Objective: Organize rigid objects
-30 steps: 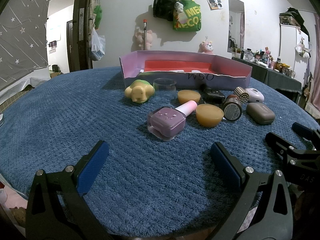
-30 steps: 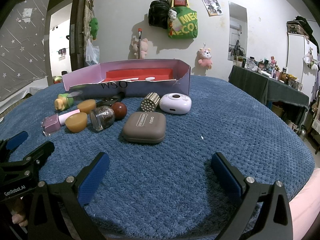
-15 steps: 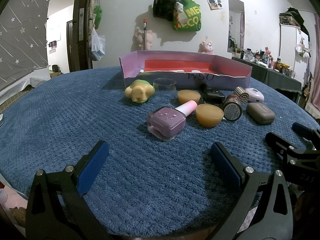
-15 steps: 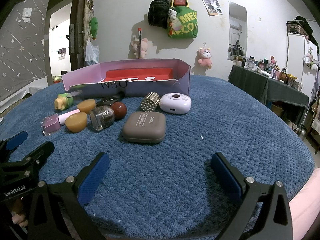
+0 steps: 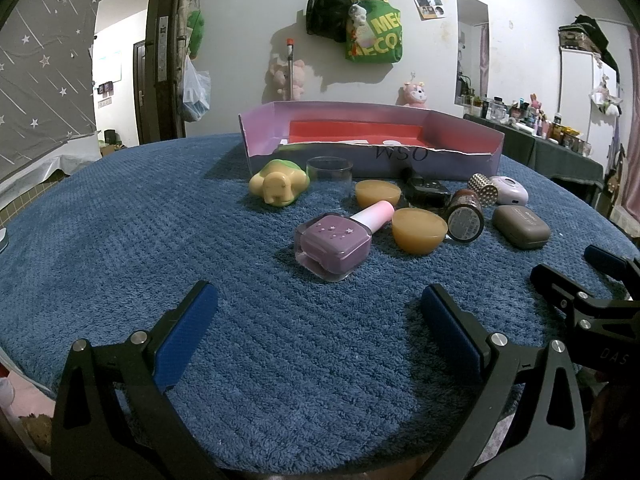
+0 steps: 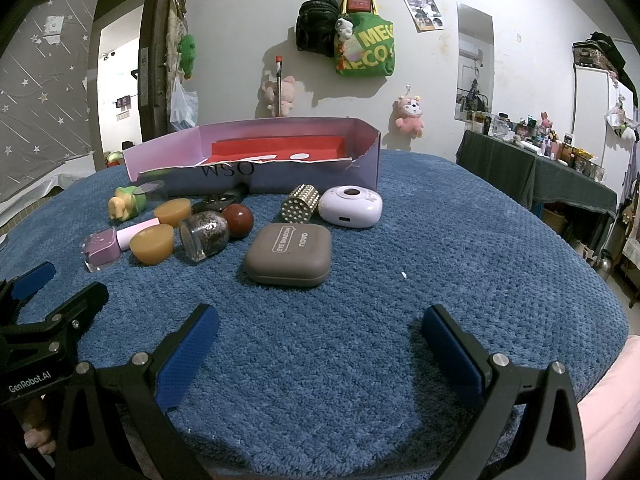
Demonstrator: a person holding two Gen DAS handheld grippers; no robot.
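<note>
Small objects lie in a cluster on a blue towel [image 5: 200,240] in front of a purple box with a red inside [image 5: 372,140], also in the right wrist view [image 6: 256,152]. Nearest my left gripper [image 5: 318,312] is a purple nail polish bottle [image 5: 336,240]. Behind it lie two amber half domes [image 5: 418,230], a yellow-green toy [image 5: 280,184], a clear cup [image 5: 330,172] and a glitter jar [image 5: 466,216]. My right gripper [image 6: 320,336] is open, a little short of the brown eye shadow case [image 6: 290,254]. A white round case [image 6: 350,206] and a studded cylinder [image 6: 300,202] lie behind it. Both grippers are empty.
A dark side table with bottles [image 6: 536,168] stands at the right. Bags hang on the back wall [image 6: 360,44]. The right gripper shows at the right edge of the left wrist view [image 5: 592,296]; the left gripper shows at the left of the right wrist view [image 6: 48,296].
</note>
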